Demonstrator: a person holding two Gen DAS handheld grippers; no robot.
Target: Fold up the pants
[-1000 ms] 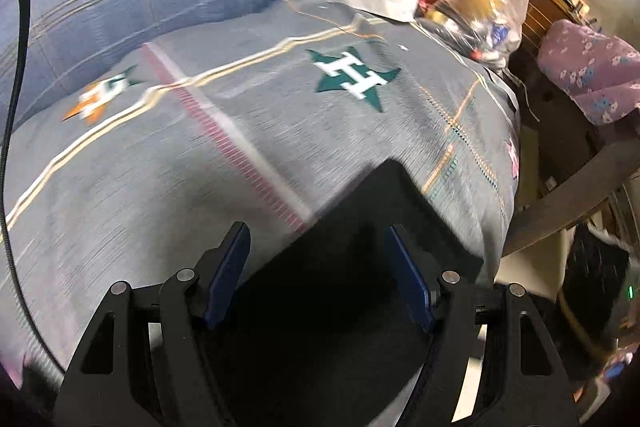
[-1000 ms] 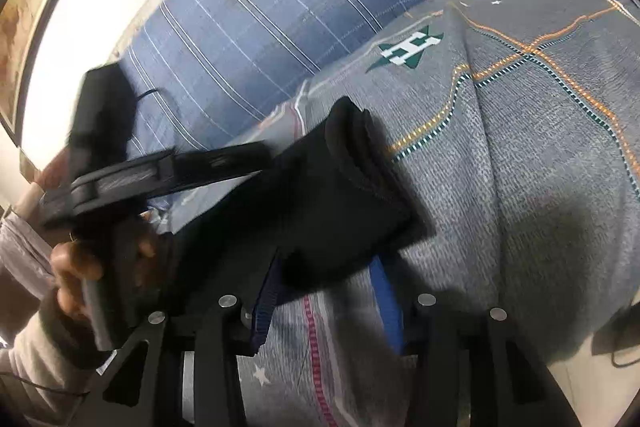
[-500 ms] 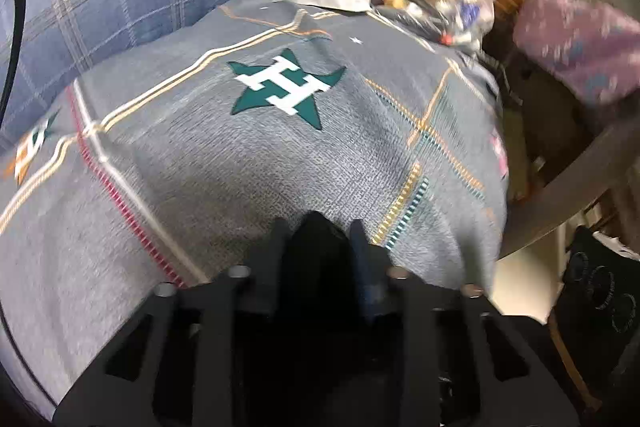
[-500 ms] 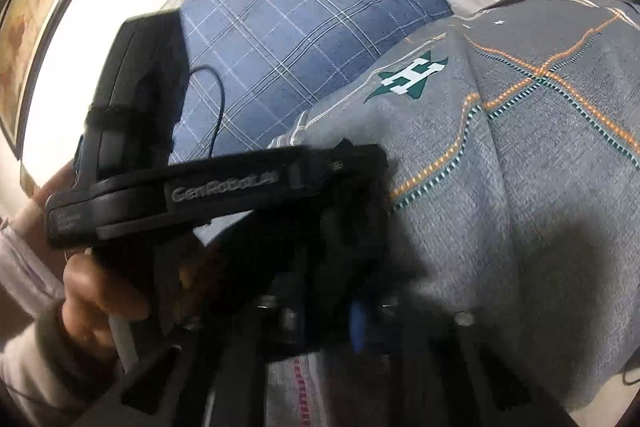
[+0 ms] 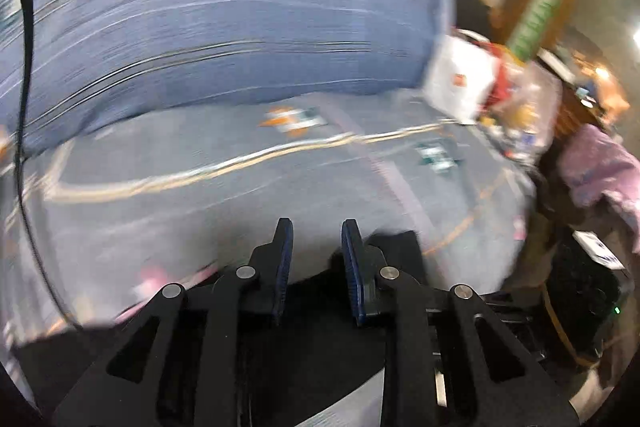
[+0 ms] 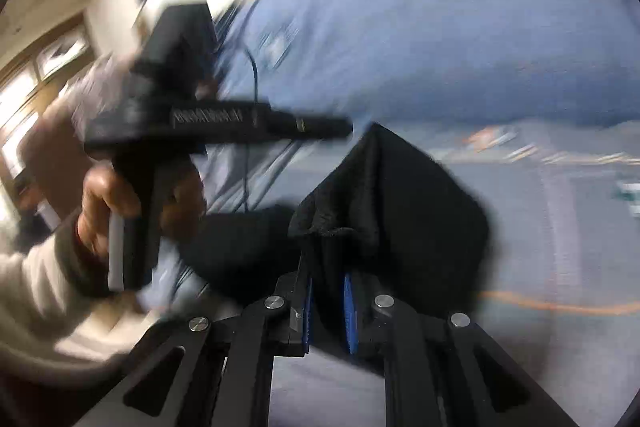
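I am holding the black pants (image 6: 404, 211) in the right gripper (image 6: 326, 307): its blue pads (image 6: 349, 311) are pinching a bunched fold of the cloth between them, and the rest of the garment is standing up ahead of the fingertips and draping off to both sides. The left gripper (image 5: 316, 259) is carrying nothing that I can see; its blue pads (image 5: 352, 267) are standing a narrow gap apart with grey bedspread (image 5: 200, 211) showing between them, and a dark mass that I judge to be the pants is lying below and behind those fingers, with one corner showing just right of the right finger. In the right wrist view the left gripper is appearing beyond and to the left of the pinched cloth, held in the person's hand (image 6: 116, 203), apart from the fabric. Both views are badly motion-blurred, so I cannot tell how the garment is lying on the bed. I judge the step in hand to be carrying one end over for a fold. To do it well, I am keeping the right pinch firm, travelling low and slowly so the cloth is trailing flat, and bringing the free fingers onto the matching edge before laying it down. A blue plaid quilt (image 5: 224, 27) is rising beyond the bedspread.
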